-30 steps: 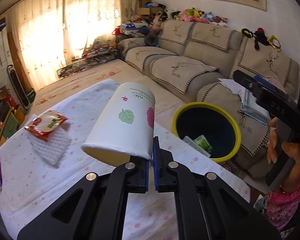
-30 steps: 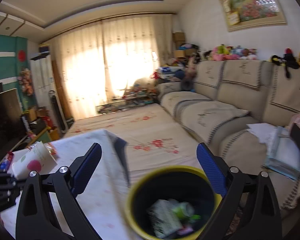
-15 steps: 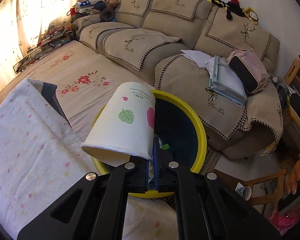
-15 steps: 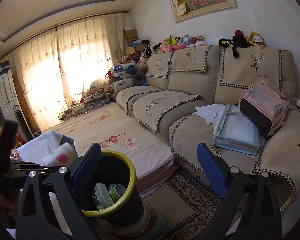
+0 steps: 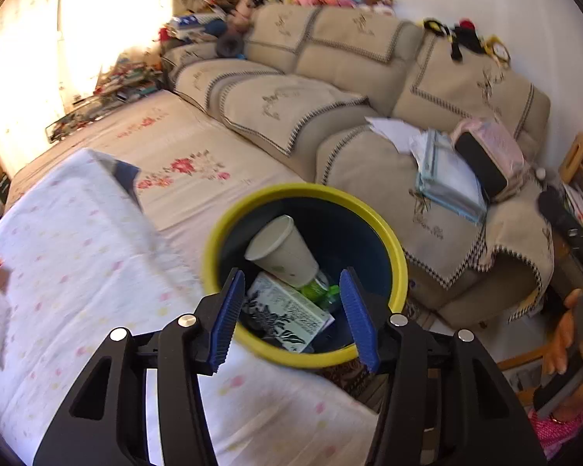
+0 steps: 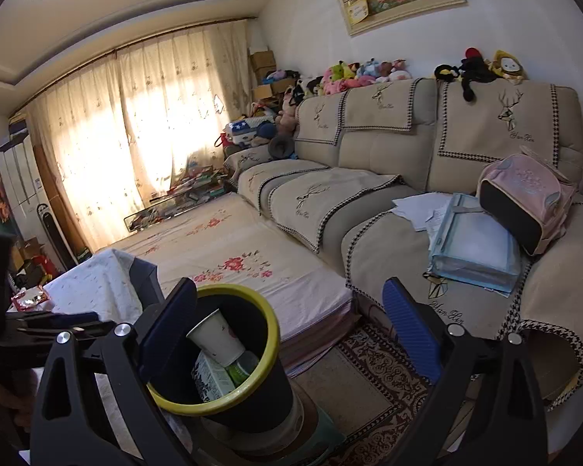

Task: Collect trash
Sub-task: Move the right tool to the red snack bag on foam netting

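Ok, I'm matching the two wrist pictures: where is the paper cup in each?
Left wrist: paper cup lies tilted inside the bin, centre, above the carton.
Right wrist: paper cup in the bin, lower left.
Shared landmark: the bin's yellow rim.

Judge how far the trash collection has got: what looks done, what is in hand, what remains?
Done: the paper cup lies in the yellow-rimmed bin on a printed carton. In hand: nothing; the left tool, its jaws just opened, hangs empty over the bin, and the right tool is open and empty. Left: a red snack wrapper lies on the tablecloth.
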Demonstrator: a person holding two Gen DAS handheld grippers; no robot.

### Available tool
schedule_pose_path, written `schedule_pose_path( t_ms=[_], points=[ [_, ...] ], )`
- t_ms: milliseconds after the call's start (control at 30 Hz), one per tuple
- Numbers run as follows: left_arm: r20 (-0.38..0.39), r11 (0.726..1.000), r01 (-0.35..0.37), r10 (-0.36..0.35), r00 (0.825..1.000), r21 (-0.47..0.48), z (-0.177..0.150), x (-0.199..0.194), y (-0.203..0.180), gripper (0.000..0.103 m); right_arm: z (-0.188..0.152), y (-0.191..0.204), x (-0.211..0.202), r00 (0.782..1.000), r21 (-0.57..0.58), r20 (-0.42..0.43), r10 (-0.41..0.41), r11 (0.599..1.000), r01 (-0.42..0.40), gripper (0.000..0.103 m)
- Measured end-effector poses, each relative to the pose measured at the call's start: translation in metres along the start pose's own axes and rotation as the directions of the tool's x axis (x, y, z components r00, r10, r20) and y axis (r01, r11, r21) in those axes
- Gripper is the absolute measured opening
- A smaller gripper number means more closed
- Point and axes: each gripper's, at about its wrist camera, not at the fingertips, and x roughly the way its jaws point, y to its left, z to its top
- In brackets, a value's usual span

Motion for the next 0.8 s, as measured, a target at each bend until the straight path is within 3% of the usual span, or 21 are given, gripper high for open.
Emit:
schedule_pose_path(
  t_ms=[200, 333, 533, 700, 800],
  points=[
    [0.135, 0.984, -0.100, 0.120, 0.983, -0.145, -0.041, -0.080, 0.076, 0.053, -0.004, 0.036, 0.012, 0.997, -0.046, -0.037, 0.066, 0.997, -0.067, 0.091],
    [0.189, 0.944, -0.202, 0.255, 0.948, -0.261, -0.081, -0.136, 0.137, 0.056, -0.004, 0.076, 0.019, 0.988, -0.092, -0.060, 0.142, 0.985, -0.147, 0.091],
    [0.206, 0.825, -0.359, 0.480, 0.853, -0.435, -0.144, -0.208, 0.227, 0.062, -0.003, 0.167, 0.026, 0.943, -0.169, -0.112, 0.314, 0.929, -0.329, 0.092],
    [0.180, 0.715, -0.434, 0.607, 0.774, -0.548, -0.193, -0.235, 0.289, 0.062, -0.005, 0.257, 0.032, 0.885, -0.242, -0.165, 0.436, 0.852, -0.464, 0.092],
    [0.158, 0.665, -0.456, 0.650, 0.743, -0.591, -0.216, -0.240, 0.314, 0.063, -0.009, 0.311, 0.034, 0.860, -0.298, -0.179, 0.477, 0.807, -0.510, 0.092]
  ],
)
